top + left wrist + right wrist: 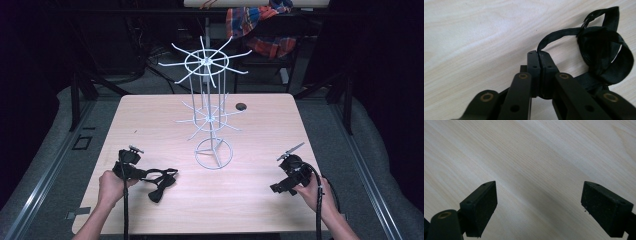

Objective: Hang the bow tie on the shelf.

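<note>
We see the left gripper (539,65) pinching the strap of a black bow tie (161,182) at the near left of the wooden table (260,200), its long axis running near-far. The right gripper (539,205) hovers spread, near right. A white wire rack (209,110) stands centre.

i'm working in what looks like a lab or recording studio: a pale wood-grain table (150,120) sits mid-frame on grey carpet (370,150), with dark metal frame legs (75,100) at upper left and right, black cables (150,65) on the floor behind, black surroundings, and a plaid cloth (260,25) at top.
</note>
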The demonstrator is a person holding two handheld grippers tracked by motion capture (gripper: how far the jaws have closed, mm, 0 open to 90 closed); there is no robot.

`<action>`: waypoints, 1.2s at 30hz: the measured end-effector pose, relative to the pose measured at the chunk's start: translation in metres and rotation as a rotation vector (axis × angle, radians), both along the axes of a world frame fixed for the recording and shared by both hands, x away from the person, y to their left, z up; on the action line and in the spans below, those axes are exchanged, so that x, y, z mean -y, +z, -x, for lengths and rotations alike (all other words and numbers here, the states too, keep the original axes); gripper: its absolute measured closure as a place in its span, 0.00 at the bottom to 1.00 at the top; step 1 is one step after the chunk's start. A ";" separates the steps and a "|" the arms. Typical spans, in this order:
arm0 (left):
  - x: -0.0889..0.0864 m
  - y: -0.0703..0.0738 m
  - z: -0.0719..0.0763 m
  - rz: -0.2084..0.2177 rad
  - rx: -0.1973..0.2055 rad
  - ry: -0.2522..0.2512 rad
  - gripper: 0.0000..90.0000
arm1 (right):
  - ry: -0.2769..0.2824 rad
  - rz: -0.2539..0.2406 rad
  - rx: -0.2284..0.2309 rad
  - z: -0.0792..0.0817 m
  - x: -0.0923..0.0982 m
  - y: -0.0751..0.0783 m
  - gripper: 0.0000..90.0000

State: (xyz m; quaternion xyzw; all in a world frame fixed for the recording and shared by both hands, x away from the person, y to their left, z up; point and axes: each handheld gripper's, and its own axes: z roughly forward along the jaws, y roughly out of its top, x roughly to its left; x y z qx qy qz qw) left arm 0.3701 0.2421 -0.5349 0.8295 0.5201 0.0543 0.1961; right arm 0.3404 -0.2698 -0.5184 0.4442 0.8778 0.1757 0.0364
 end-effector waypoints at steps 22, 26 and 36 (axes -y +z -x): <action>0.007 0.039 0.020 0.047 0.167 -0.025 0.99 | 0.006 0.006 -0.007 0.000 0.001 0.002 0.15; 0.007 0.045 0.023 0.060 0.190 -0.024 0.99 | 0.007 0.006 -0.006 0.000 0.001 0.002 0.15; 0.007 0.059 0.027 0.080 0.221 -0.034 0.99 | 0.005 0.007 -0.002 0.000 0.001 0.001 0.15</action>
